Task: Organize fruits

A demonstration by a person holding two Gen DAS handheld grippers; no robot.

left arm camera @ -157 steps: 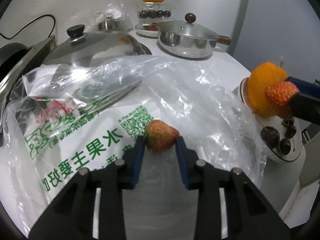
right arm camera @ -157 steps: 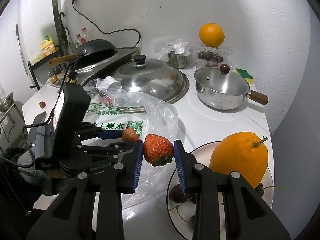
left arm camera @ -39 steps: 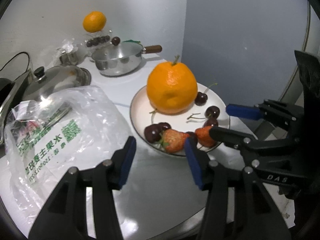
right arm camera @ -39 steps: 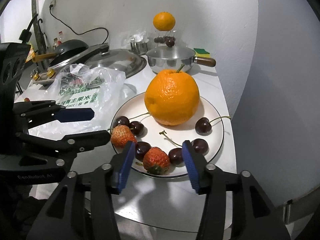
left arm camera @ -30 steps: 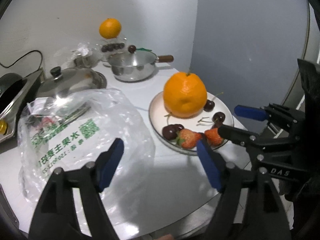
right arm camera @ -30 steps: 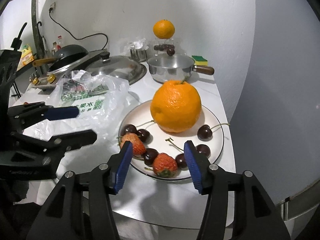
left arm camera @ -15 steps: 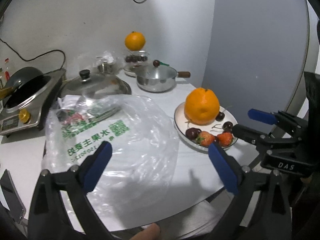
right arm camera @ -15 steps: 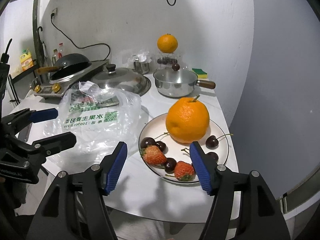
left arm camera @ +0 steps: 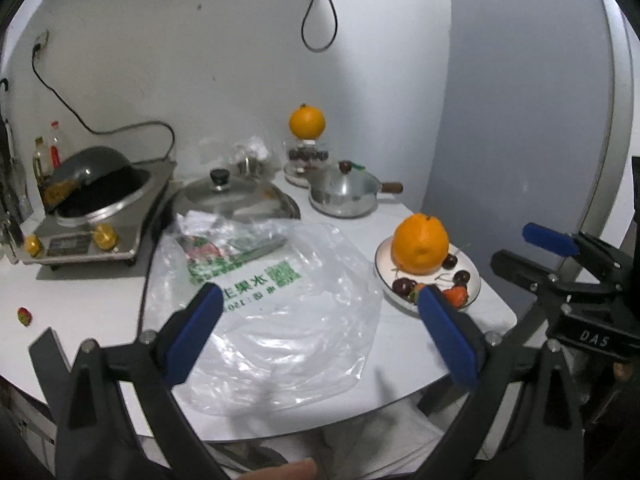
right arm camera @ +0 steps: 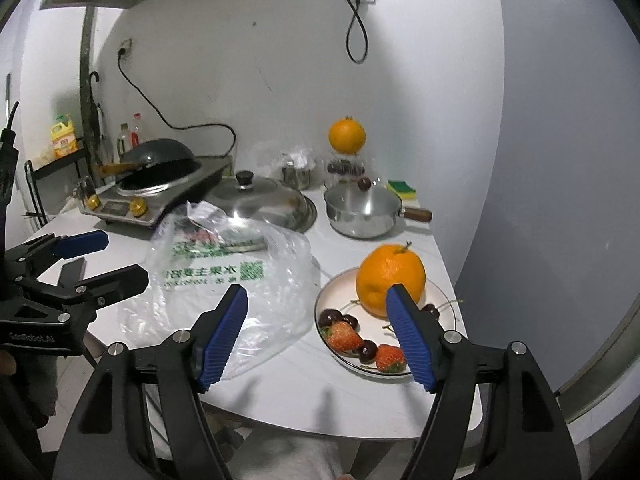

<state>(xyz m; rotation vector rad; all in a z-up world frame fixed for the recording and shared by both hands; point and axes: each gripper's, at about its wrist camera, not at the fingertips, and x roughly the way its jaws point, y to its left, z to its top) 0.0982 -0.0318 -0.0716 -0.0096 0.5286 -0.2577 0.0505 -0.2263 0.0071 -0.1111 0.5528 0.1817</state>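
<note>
From the left wrist view, we are looking down at the tabletop [left arm camera: 120, 292] with the left tool [left arm camera: 316, 320] spread as wide as it goes and nothing between its blue pads. The clear bag [left arm camera: 276, 308] is lying straight ahead of it, flat and looking empty. The plate [left arm camera: 382, 258] is sitting off to the right of the bag, near the tabletop's right edge, carrying the big orange [left arm camera: 420, 243], dark cherries [left arm camera: 403, 286] and a strawberry [left arm camera: 456, 295]. One stray strawberry [left arm camera: 24, 316] is lying far out on the left of the tabletop, well apart from the plate, so we are judging the left tool the nearer one for it. The right tool [left arm camera: 532, 248] is hanging at the right edge.

From the right wrist view, the right tool [right arm camera: 316, 332] is opening, its jaws empty, and the plate [right arm camera: 448, 312] is lying just right of its centre line, ahead and below. Two strawberries [right arm camera: 345, 336] are resting at the plate's near rim, with the orange [right arm camera: 390, 274] behind them. The bag [right arm camera: 240, 276] is lying to the left, with the left tool [right arm camera: 116, 258] beyond it. The stray strawberry is not showing here.
</note>
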